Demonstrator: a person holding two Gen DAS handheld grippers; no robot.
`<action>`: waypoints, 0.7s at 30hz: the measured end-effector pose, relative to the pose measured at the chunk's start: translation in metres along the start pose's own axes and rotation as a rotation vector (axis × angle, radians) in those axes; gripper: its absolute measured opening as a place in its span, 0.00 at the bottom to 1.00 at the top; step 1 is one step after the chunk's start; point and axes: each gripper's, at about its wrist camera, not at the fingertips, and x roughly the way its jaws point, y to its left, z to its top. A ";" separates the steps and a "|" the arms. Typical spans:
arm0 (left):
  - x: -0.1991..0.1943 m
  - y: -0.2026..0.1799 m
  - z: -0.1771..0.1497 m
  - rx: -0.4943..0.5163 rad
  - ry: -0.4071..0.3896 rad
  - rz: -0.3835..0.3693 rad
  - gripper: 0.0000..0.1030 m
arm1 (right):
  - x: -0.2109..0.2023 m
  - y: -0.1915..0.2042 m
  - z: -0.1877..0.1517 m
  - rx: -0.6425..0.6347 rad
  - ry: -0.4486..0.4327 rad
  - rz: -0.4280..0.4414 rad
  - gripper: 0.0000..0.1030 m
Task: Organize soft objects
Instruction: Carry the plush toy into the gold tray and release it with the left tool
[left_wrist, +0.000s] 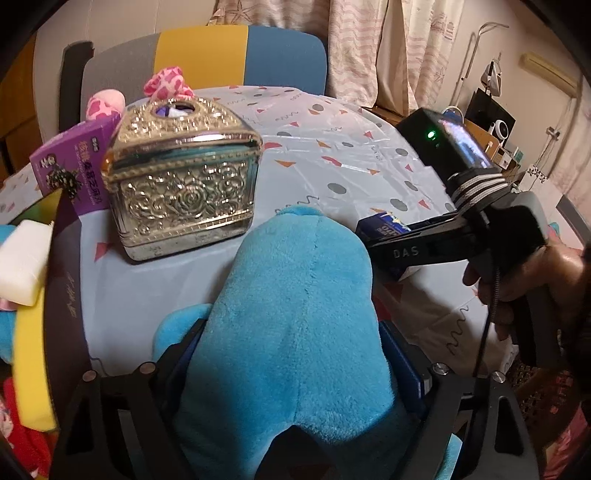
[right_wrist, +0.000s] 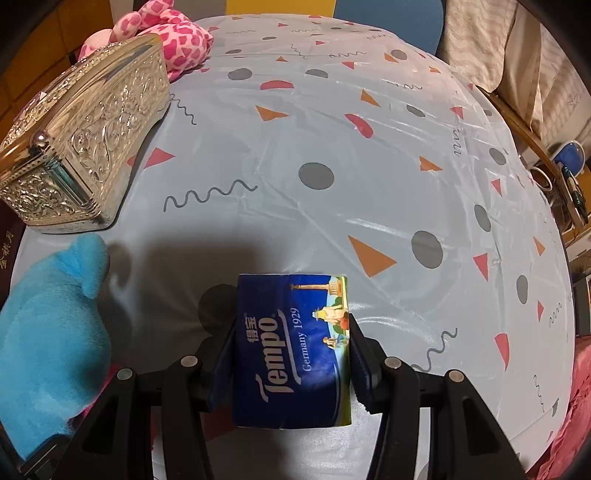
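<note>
Clamped between left gripper (left_wrist: 291, 373) fingers: blue plush toy (left_wrist: 295, 332), held above patterned tablecloth (left_wrist: 332, 147), nearest the left wrist lens. Further left, at table edge: yellow and white foam blocks (left_wrist: 22, 269), purple box (left_wrist: 70, 166), silver embossed tissue box (left_wrist: 184, 181), pink spotted plush (right_wrist: 173, 37) behind it. To the right: right gripper (right_wrist: 291, 354) closed on blue Tempo tissue pack (right_wrist: 291, 350), just above the cloth.

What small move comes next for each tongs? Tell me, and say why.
Probably carry the blue plush toy left to the box of soft things. The left tongs are shut on it, and the box sits close by. The right tongs, shut on the Tempo tissue pack, should likely hold above the tablecloth until that path clears.
</note>
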 end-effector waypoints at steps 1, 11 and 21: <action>-0.003 -0.001 0.001 0.000 -0.003 -0.001 0.86 | -0.001 -0.001 0.000 -0.003 -0.001 -0.001 0.52; -0.047 -0.008 0.013 0.000 -0.075 -0.044 0.86 | -0.005 0.007 -0.004 -0.027 -0.014 -0.019 0.52; -0.116 0.022 0.029 -0.078 -0.199 -0.054 0.86 | -0.012 0.030 -0.011 -0.088 -0.038 -0.068 0.52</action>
